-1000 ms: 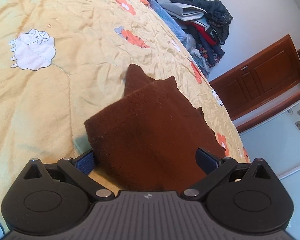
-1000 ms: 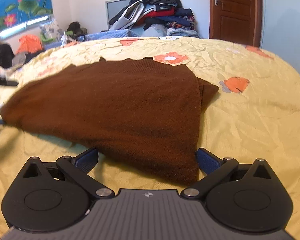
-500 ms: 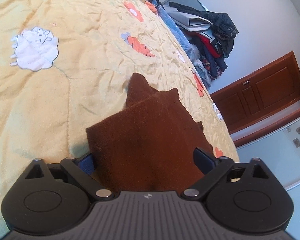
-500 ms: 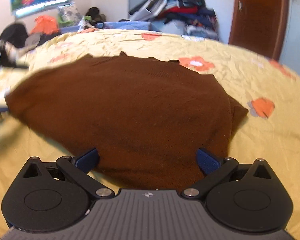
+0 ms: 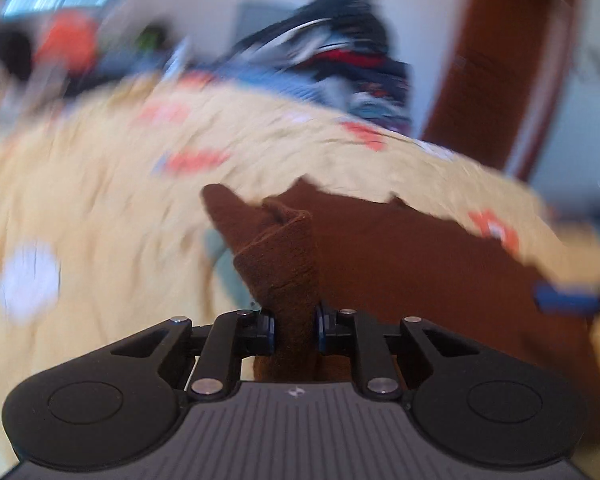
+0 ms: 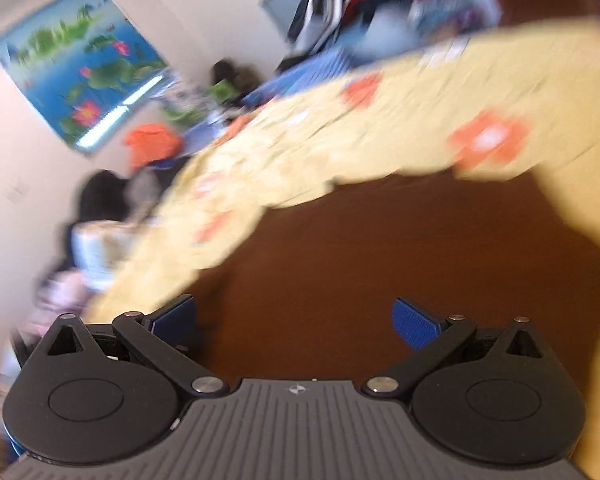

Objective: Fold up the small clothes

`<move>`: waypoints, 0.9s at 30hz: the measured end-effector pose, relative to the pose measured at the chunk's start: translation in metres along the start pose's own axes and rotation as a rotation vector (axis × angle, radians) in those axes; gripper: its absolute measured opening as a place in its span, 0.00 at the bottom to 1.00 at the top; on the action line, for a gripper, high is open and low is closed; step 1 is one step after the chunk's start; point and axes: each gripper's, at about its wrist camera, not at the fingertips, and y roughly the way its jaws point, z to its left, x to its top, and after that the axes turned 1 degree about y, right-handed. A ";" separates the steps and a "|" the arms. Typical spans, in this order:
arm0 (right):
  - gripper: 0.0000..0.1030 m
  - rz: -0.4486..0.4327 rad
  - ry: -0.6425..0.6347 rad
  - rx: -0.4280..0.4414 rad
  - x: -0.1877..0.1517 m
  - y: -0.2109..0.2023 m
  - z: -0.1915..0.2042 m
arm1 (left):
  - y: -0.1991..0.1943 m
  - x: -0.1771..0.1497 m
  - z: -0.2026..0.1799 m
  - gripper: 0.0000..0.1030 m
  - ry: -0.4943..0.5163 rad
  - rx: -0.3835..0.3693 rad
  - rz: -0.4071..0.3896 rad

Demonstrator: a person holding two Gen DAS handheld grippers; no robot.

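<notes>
**Left gripper takes hold of the brown garment on the bed.**
The left gripper (image 5: 295,330) has just been closing; its fingers are now clamped on a bunched edge of the brown garment (image 5: 400,264), whereas a second ago they stood apart around it. The right gripper (image 6: 294,322) has fingers apart over the cloth, which lies at 12 o'clock on the yellow bedspread (image 5: 100,208). The fold can likely begin. No containers are discernible.

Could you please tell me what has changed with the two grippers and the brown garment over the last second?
The left gripper has just been closing and now pinches a bunched edge of the brown knitted garment, which earlier lay loose between its open jaws. Both wrist views have swung and blurred. The right gripper remains open with the garment between its blue pads; the garment still lies on the yellow patterned bedspread.
</notes>
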 end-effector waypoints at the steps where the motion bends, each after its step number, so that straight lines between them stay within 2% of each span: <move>1: 1.00 0.045 0.048 0.038 0.010 0.016 -0.004 | -0.002 -0.004 -0.016 0.16 0.100 0.004 -0.016; 3: 1.00 0.130 0.129 0.074 0.026 0.048 -0.008 | -0.003 -0.011 -0.037 0.16 0.217 -0.016 -0.018; 6: 1.00 0.254 0.203 0.151 0.040 0.095 -0.008 | -0.007 -0.021 -0.053 0.16 0.340 0.003 -0.048; 9: 1.00 0.323 0.179 0.179 0.045 0.126 0.008 | -0.008 -0.028 -0.057 0.16 0.416 0.013 -0.068; 11: 0.98 0.334 0.151 0.167 0.048 0.141 0.015 | -0.007 -0.028 -0.057 0.16 0.434 0.018 -0.066; 13: 0.86 0.340 0.140 0.133 0.051 0.152 0.016 | -0.007 -0.028 -0.058 0.16 0.460 0.027 -0.071; 15: 0.80 0.340 0.150 0.123 0.056 0.164 0.011 | -0.006 -0.030 -0.064 0.16 0.514 0.040 -0.081; 17: 0.53 0.329 0.122 0.125 0.058 0.171 0.009 | -0.004 -0.034 -0.073 0.16 0.570 0.050 -0.089; 18: 0.21 0.330 0.096 0.117 0.058 0.173 0.010 | -0.002 -0.034 -0.078 0.16 0.597 0.052 -0.097; 19: 0.17 0.332 0.072 0.106 0.060 0.173 0.007 | -0.002 -0.034 -0.083 0.16 0.617 0.049 -0.107; 22: 0.17 0.269 0.004 0.117 0.065 0.152 0.003 | -0.006 -0.027 -0.112 0.16 0.669 -0.011 -0.174; 24: 0.17 0.204 -0.015 0.135 0.079 0.116 -0.008 | -0.016 -0.023 -0.139 0.16 0.693 -0.090 -0.236; 27: 0.17 0.093 -0.045 0.121 0.095 0.042 -0.032 | -0.029 -0.027 -0.179 0.16 0.729 -0.214 -0.287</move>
